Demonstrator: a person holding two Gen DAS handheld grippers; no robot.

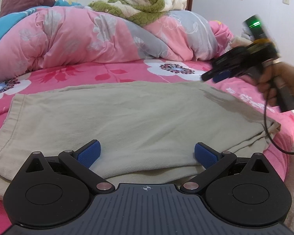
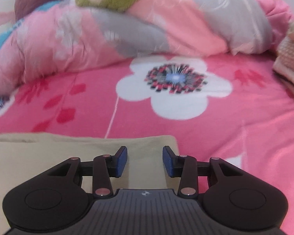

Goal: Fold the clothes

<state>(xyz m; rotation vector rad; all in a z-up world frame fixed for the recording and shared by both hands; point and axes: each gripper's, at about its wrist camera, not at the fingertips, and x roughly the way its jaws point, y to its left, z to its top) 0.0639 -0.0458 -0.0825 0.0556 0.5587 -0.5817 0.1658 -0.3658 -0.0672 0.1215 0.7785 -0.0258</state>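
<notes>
A beige garment lies folded flat on the pink flowered bed sheet. My left gripper hovers open over its near folded edge, blue pads spread wide with only cloth below them. My right gripper, held by a hand, hangs blurred above the garment's far right corner. In the right wrist view the right gripper has its jaws partly apart with nothing between them. The beige garment fills the lower left beneath it, its corner under the fingers.
A bunched pink and grey comforter runs across the back of the bed, with a green and cream fleece on top. A stack of folded cloths sits at the far right. A black cable trails from the right gripper.
</notes>
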